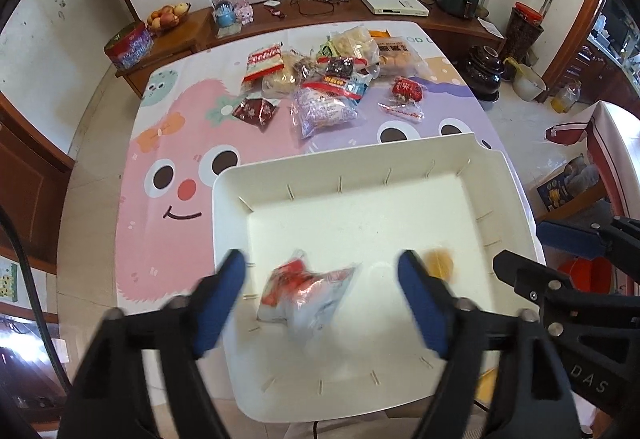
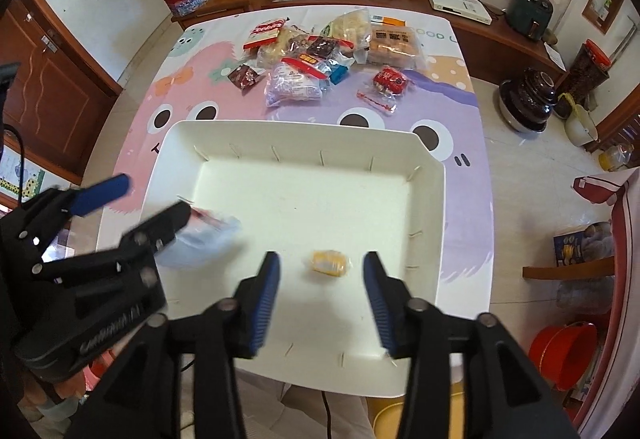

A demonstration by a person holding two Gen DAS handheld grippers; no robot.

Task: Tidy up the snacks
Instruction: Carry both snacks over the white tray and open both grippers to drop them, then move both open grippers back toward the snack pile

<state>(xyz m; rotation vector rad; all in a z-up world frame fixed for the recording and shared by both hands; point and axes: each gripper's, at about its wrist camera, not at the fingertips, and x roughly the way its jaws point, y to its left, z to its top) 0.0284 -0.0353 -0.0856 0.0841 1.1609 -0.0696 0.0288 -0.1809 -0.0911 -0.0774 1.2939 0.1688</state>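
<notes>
Left wrist view: my left tool (image 1: pixel 322 303) gapes over a blurred snack packet (image 1: pixel 308 293) in the white tray (image 1: pixel 232 191); my right tool (image 2: pixel 320 297) stands open around a yellow candy (image 2: pixel 329 262).

White bin (image 2: pixel 168 159) sitting on pink/purple cartoon-face tablecloth (image 2: pixel 460 175); yellow snack (image 2: pixel 329 262) and red-white packet (image 1: pixel 308 289) showing inside; blue finger pads (image 2: pixel 266 299).

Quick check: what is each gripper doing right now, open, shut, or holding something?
Left gripper: open, holding nothing; a blurred snack packet lies between its fingers.
Right gripper: open, empty, above a yellow candy.
</notes>
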